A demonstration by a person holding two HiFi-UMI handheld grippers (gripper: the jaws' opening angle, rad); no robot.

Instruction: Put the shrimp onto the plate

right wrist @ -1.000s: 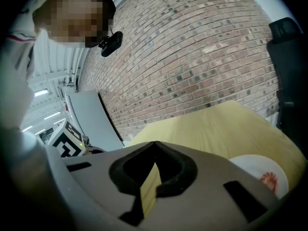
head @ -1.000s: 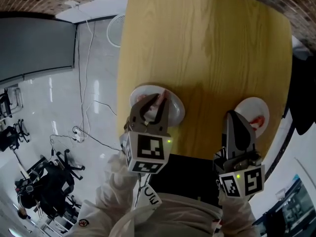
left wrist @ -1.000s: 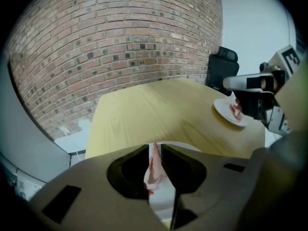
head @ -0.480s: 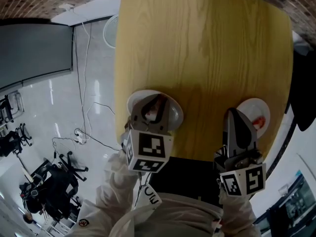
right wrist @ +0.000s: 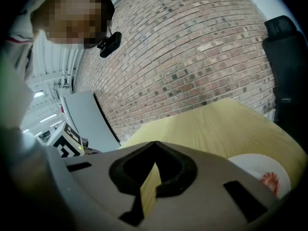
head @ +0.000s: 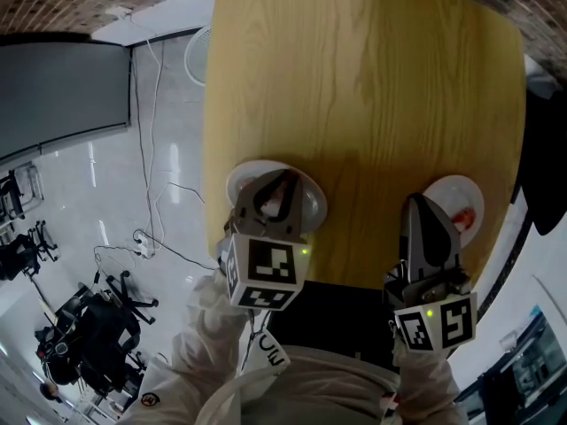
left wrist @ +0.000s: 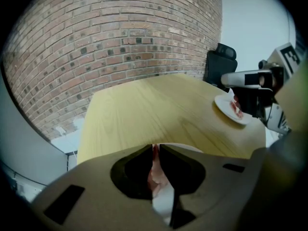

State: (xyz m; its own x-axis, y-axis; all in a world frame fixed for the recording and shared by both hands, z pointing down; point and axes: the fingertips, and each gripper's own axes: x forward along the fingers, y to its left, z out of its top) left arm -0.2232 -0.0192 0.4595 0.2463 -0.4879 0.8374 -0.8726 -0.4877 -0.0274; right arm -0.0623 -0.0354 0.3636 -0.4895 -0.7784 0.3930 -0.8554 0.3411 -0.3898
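My left gripper point(head: 285, 176) hangs over a white plate point(head: 313, 204) at the near left edge of the wooden table point(head: 354, 78). It is shut on a pink shrimp point(left wrist: 155, 170), which shows in the narrow gap between the jaws, with the plate point(left wrist: 164, 202) right beneath. My right gripper point(head: 416, 202) is shut with nothing in it, beside a second white plate point(head: 450, 191) at the near right edge. That plate holds another shrimp point(head: 463, 217). The right gripper view shows the same plate point(right wrist: 255, 170) and its shrimp point(right wrist: 270, 181) to the right of the right gripper point(right wrist: 154, 153).
Both plates sit close to the table's near edge. A black office chair point(left wrist: 219, 64) stands past the table's right side, before a brick wall point(left wrist: 120, 42). To the left the floor carries cables point(head: 164, 193) and a white fan point(head: 200, 54).
The left gripper's jaws have drawn closer together on the shrimp over the left plate. The right gripper has stayed where it was.
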